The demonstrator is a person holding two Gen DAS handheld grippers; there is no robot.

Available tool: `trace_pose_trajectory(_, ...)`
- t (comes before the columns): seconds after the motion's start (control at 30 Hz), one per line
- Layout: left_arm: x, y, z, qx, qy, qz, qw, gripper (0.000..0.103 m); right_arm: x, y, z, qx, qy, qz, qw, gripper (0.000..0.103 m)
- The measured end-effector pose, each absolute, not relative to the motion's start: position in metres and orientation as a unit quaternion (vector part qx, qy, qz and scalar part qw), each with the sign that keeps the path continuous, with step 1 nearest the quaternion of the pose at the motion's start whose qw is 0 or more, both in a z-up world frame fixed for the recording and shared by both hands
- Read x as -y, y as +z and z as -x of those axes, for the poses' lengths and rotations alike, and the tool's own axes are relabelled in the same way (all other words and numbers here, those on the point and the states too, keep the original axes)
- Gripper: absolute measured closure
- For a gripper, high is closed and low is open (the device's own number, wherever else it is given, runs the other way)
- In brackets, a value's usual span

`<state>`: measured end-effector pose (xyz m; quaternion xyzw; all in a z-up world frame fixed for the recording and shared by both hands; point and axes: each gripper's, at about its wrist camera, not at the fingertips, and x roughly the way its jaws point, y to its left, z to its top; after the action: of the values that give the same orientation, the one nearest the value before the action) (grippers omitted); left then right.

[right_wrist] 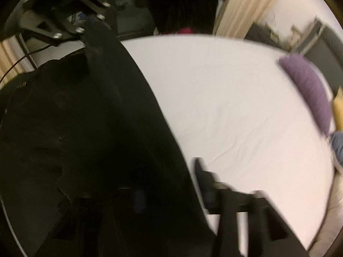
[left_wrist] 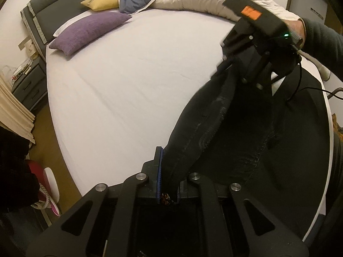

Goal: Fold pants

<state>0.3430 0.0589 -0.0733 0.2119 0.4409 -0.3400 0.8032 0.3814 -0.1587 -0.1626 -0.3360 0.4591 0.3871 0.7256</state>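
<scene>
The black pants (left_wrist: 246,128) fill the lower right of the left wrist frame, lying on the white bed (left_wrist: 128,90) with one edge lifted; the left gripper (left_wrist: 170,171) at bottom centre is clamped on that edge, cloth pinched against its blue pad; the right gripper (left_wrist: 233,64) at upper right holds the same edge further along, its fingers buried in fabric; in the blurred right wrist frame the pants (right_wrist: 85,128) cover the left half; a purple pillow (left_wrist: 90,31) lies at upper left.
</scene>
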Motion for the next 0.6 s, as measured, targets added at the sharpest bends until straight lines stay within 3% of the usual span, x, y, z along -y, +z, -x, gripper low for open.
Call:
trace_pose_trajectory(0.2,-0.066,-0.061,-0.318,-0.433,-0.340,-0.200,0.810,0.095,0.160,-0.136,-0.358,-0.423,0.375,0.355,0.744,0.096)
trace_pose_trajectory(0.37,-0.069,-0.044,-0.261,-0.420,-0.349,-0.199,0.813,0.095,0.166,-0.105,-0.299,-0.387,0.346,0.398,0.756,0.097)
trace_pose_trajectory(0.5,-0.061,-0.052,-0.192,-0.430,-0.365,-0.217,0.797,0.095,0.163,-0.130,-0.228,-0.397,0.324,0.472,0.717,0.097)
trace_pose_trajectory(0.6,-0.056,-0.066,-0.138,-0.443,-0.372,-0.225,0.784,0.095,0.162,-0.151,-0.182,-0.419,0.326,0.467,0.707,0.097)
